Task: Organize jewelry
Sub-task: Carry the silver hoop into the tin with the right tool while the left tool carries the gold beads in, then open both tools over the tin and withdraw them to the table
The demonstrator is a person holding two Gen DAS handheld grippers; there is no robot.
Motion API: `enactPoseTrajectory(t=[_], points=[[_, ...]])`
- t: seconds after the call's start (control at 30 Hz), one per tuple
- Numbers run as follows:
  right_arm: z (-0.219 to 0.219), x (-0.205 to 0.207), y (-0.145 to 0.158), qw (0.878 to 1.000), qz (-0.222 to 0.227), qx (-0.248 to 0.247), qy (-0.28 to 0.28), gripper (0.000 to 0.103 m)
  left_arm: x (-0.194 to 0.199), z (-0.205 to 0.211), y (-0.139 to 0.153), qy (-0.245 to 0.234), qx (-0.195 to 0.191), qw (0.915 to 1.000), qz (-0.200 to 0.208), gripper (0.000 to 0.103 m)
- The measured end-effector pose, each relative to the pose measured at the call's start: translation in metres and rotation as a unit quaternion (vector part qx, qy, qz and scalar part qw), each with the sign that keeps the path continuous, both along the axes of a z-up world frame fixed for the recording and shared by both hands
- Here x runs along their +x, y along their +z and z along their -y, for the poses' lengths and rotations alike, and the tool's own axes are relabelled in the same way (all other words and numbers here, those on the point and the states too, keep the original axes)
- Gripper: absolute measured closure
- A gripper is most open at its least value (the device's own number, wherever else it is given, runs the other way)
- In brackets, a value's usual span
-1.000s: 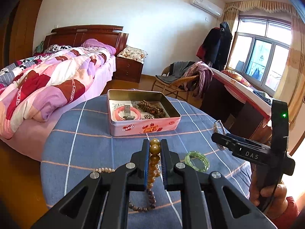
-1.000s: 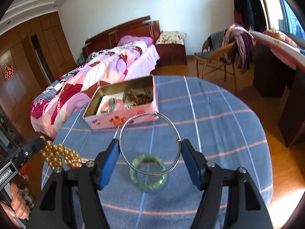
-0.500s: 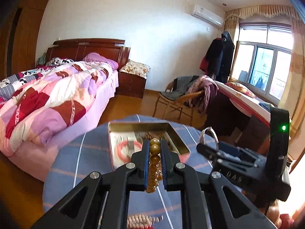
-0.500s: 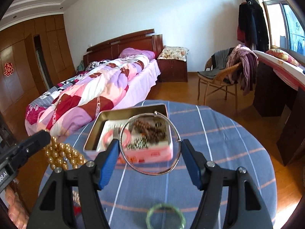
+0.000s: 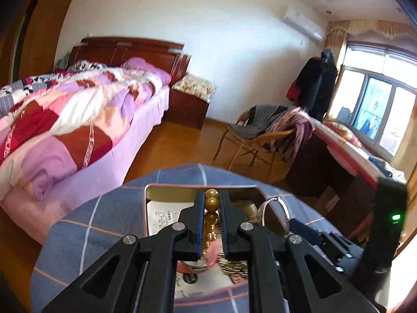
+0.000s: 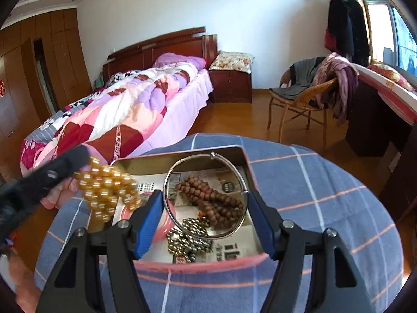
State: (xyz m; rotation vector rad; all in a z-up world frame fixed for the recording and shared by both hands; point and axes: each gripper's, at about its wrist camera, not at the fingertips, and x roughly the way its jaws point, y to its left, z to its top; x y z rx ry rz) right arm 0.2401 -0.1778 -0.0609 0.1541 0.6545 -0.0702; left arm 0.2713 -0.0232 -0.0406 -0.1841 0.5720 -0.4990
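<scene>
A thin silver bangle is pinched across its width by the right gripper above the open pink tin. The left gripper clamps golden beads over the tin's left side, above the plaid tablecloth.

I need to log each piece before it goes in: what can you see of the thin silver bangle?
The silver bangle is a thin, shiny metal hoop with a small bead-like joint at its top. The right tool grips it at opposite sides, holding it tilted over the open pink tin, above the brown beads.
</scene>
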Motion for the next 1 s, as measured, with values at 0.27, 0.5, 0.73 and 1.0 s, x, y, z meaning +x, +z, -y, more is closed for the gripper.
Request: enactPoseTrajectory(t=[0.27, 0.5, 0.73, 1.0], points=[[-0.001, 0.015, -0.020, 0.999, -0.033, 0.012, 0.034, 0.034, 0.007, 0.012, -0.021, 0.009, 0.040, 0.9987, -0.030, 0.093], [-0.008, 0.007, -0.013, 0.999, -0.016, -0.017, 0.042, 0.022, 0.006, 0.018, -0.024, 0.015, 0.057, 0.9978, -0.031, 0.081], [-0.003, 0.002, 0.000, 0.999, 0.011, -0.003, 0.036, 0.011, 0.004, 0.000, -0.006, 0.063, 0.036, 0.9972, -0.022, 0.020], [-0.006, -0.027, 0.013, 1.000, 0.016, -0.019, 0.015, 0.011, -0.017, -0.002, 0.002, 0.083, 0.076, 0.9932, -0.029, 0.020]])
